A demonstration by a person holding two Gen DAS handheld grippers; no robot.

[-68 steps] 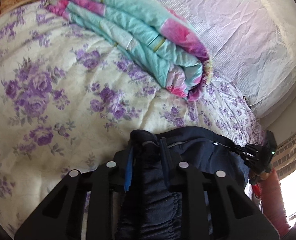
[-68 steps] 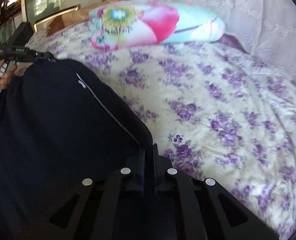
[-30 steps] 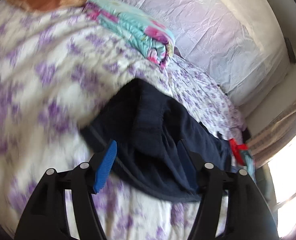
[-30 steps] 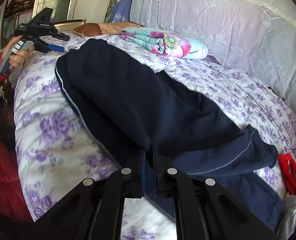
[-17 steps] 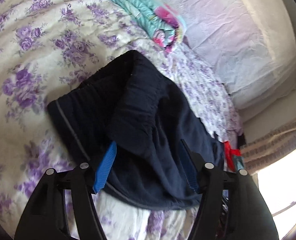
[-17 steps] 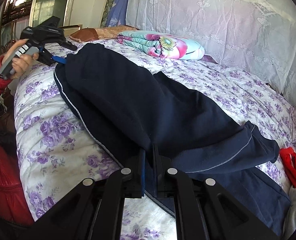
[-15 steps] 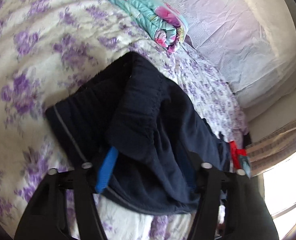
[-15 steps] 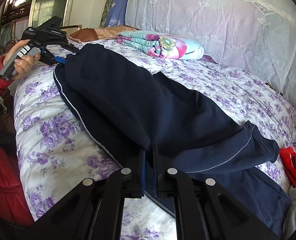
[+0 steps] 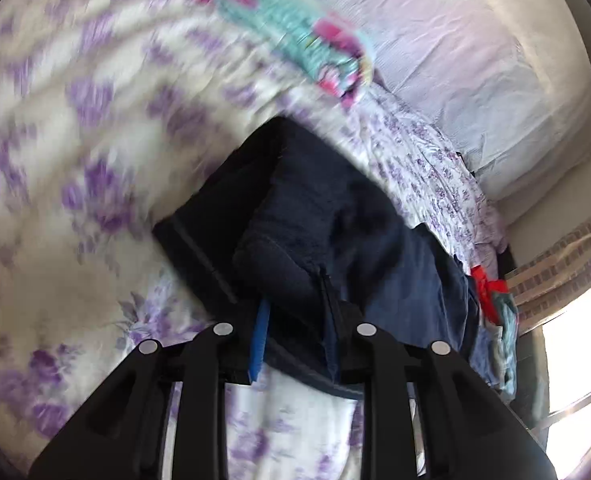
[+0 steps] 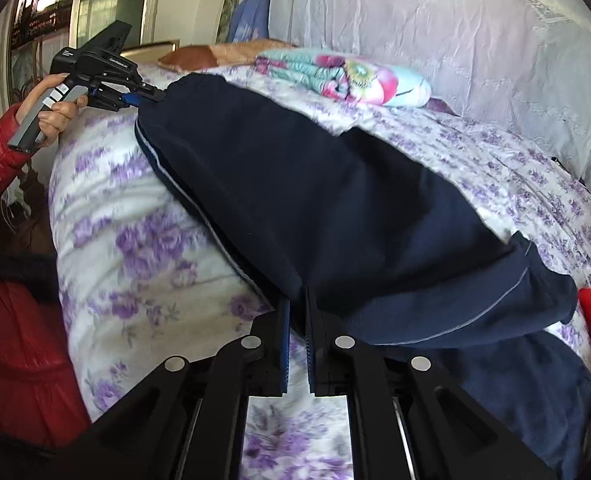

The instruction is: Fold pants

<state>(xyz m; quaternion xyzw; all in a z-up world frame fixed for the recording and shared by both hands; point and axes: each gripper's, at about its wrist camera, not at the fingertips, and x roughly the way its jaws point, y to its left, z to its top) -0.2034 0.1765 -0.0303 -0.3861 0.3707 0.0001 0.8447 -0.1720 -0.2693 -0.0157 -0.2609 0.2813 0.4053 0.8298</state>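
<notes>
Half a second on, the left claw [image 9: 295,332] has narrowed around the waistband of the navy pants [image 10: 335,208], though whether it grips is unclear. Right claw [image 10: 296,320] stays clenched on the folded edge at 6 o'clock, keeping the pants doubled lengthwise on the floral bed [image 10: 143,264], legs trailing toward 4 o'clock.

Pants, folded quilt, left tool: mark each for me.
pants [image 10: 335,200], right wrist view, middle of the top layer
folded quilt [image 10: 347,76], right wrist view, its flowered end
left tool [image 10: 151,97], right wrist view, tips at the waistband
</notes>
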